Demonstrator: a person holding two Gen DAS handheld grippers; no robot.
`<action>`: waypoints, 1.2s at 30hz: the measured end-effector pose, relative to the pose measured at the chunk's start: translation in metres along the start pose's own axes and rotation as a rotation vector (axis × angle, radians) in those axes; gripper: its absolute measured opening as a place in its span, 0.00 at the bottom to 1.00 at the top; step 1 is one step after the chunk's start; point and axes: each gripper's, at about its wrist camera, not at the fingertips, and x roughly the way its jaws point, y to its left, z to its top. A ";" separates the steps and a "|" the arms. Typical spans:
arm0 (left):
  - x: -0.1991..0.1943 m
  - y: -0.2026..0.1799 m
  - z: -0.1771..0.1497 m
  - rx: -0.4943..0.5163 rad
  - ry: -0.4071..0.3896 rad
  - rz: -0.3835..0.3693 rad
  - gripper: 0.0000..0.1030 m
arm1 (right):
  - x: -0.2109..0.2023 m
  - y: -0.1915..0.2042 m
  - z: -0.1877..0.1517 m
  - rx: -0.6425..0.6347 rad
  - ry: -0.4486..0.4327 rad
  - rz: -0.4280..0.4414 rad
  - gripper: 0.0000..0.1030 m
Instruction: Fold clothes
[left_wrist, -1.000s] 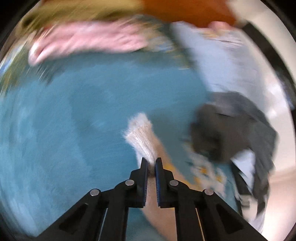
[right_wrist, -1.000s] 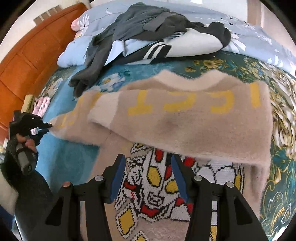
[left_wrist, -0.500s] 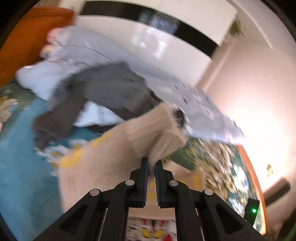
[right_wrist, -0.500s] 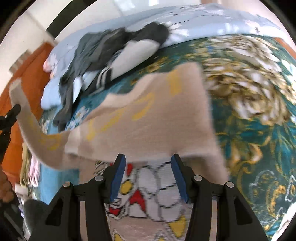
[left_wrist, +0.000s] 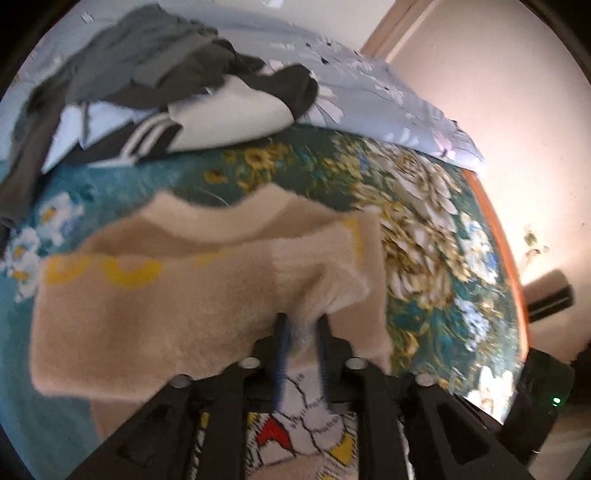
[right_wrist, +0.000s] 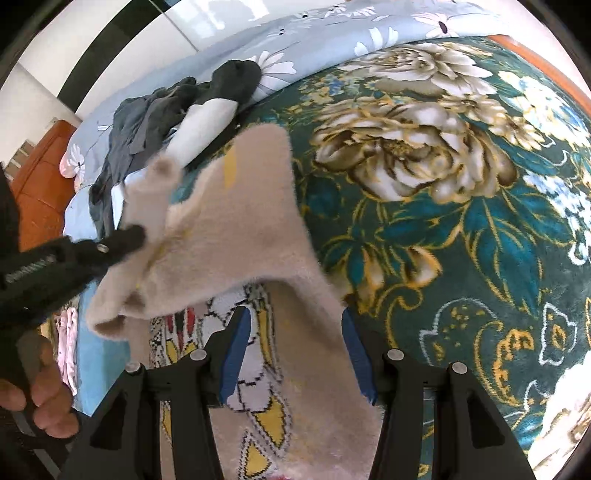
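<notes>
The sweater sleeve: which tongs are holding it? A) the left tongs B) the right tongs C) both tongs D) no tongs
A: the left tongs have the beige sweater's sleeve cuff between their fingers, while the right tongs are wide open above the sweater and grip nothing.

A: What lies under the right hand-held gripper (right_wrist: 295, 332)?

B: A beige sweater (right_wrist: 236, 225) on a teal floral blanket (right_wrist: 443, 221). The jaws stand apart with nothing between the pads, above the sweater's cartoon print.

A: And the left hand-held gripper (right_wrist: 136, 234)?

B: It comes in from the left edge, its tip against a raised sleeve (right_wrist: 155, 192). Whether it pinches the cloth, I cannot tell. A hand (right_wrist: 37, 391) holds its grip.

A: Further back?

B: Dark clothes (right_wrist: 166, 110) heaped on a grey flowered quilt (right_wrist: 332, 33), beside an orange headboard (right_wrist: 40, 184).
</notes>
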 end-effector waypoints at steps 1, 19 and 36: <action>-0.003 0.001 -0.001 -0.002 0.001 -0.028 0.36 | 0.000 0.003 0.000 -0.010 0.000 0.008 0.51; -0.049 0.215 -0.069 -0.519 -0.118 0.180 0.55 | 0.041 0.060 0.018 0.016 0.051 0.156 0.51; -0.055 0.209 -0.064 -0.518 -0.167 -0.059 0.56 | -0.036 0.096 0.066 -0.079 -0.244 0.245 0.05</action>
